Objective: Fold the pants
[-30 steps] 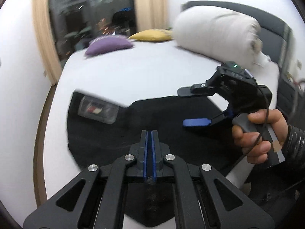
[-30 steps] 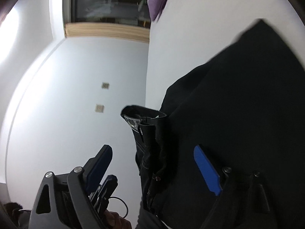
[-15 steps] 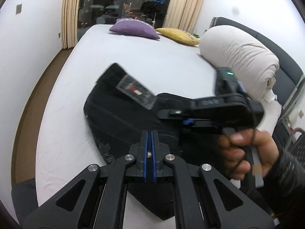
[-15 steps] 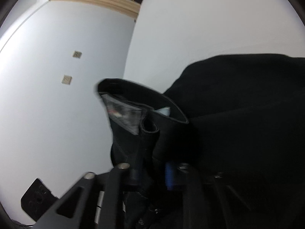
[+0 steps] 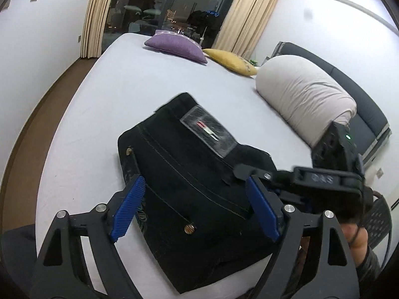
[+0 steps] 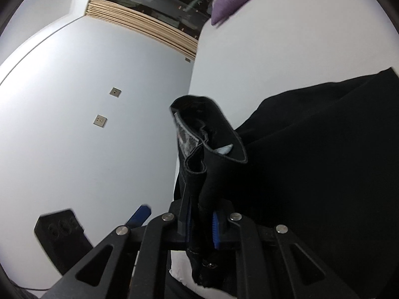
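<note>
The black pants (image 5: 189, 186) lie on the white bed (image 5: 149, 79), waistband end toward me, with a clear tag (image 5: 209, 130) on top. My left gripper (image 5: 197, 209) is open, its blue pads on either side of the waist area just above the cloth. My right gripper (image 6: 202, 226) is shut on the waistband edge of the pants (image 6: 212, 149) and holds it raised. The right gripper also shows in the left wrist view (image 5: 249, 174) at the pants' right edge. The rest of the pants (image 6: 324, 162) spreads over the bed.
A purple pillow (image 5: 174, 46) and a yellow pillow (image 5: 232, 59) lie at the bed's far end. A rolled beige duvet (image 5: 304, 94) sits at the right by the dark headboard (image 5: 349, 82). The brown floor (image 5: 30, 114) runs along the bed's left edge.
My left gripper has opened from shut. My right gripper has closed on the waistband edge and lifted it. The pants now lie more bunched and closer to me.
</note>
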`<state>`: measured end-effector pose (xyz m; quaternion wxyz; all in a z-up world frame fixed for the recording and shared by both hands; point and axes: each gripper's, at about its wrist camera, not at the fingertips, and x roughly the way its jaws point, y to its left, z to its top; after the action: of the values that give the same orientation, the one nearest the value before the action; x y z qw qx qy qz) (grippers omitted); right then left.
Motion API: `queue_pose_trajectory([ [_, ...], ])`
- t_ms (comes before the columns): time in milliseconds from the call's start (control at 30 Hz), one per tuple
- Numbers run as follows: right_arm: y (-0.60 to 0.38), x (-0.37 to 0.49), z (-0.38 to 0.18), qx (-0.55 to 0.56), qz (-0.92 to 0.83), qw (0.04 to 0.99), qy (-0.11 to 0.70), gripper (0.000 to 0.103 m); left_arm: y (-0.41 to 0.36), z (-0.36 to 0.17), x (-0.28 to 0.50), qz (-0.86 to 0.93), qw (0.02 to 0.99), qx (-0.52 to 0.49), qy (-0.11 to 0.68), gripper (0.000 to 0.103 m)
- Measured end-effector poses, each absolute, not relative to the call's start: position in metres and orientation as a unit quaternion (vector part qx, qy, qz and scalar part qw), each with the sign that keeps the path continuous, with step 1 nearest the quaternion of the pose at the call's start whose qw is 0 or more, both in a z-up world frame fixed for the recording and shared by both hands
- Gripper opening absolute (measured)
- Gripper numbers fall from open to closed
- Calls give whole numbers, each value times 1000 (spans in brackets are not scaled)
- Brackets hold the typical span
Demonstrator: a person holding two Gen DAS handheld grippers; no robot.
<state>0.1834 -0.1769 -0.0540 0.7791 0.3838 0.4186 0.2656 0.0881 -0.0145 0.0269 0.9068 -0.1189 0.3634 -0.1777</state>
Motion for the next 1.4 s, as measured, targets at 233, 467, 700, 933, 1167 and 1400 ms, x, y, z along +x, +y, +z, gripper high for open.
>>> queue_pose_trajectory([
  [233,-214,148,-47,387,210,809,390,14,-32,28,88,-207,898,-98,376,82],
  [467,-275,94,-78,449,95,817,349,14,-59,17,95,-226,887,-71,397,82],
  [700,-294,68,-125,498,38,780,378,14,-102,-4,106,-258,867,-26,425,82],
  [933,-321,48,-129,525,30,770,361,14,-137,1,117,-288,867,11,406,82],
  [1167,-312,57,-147,543,50,744,386,13,-167,-43,149,-287,838,53,461,82],
  [1400,-321,45,-136,560,49,721,404,28,-163,-31,168,-294,845,33,445,82],
])
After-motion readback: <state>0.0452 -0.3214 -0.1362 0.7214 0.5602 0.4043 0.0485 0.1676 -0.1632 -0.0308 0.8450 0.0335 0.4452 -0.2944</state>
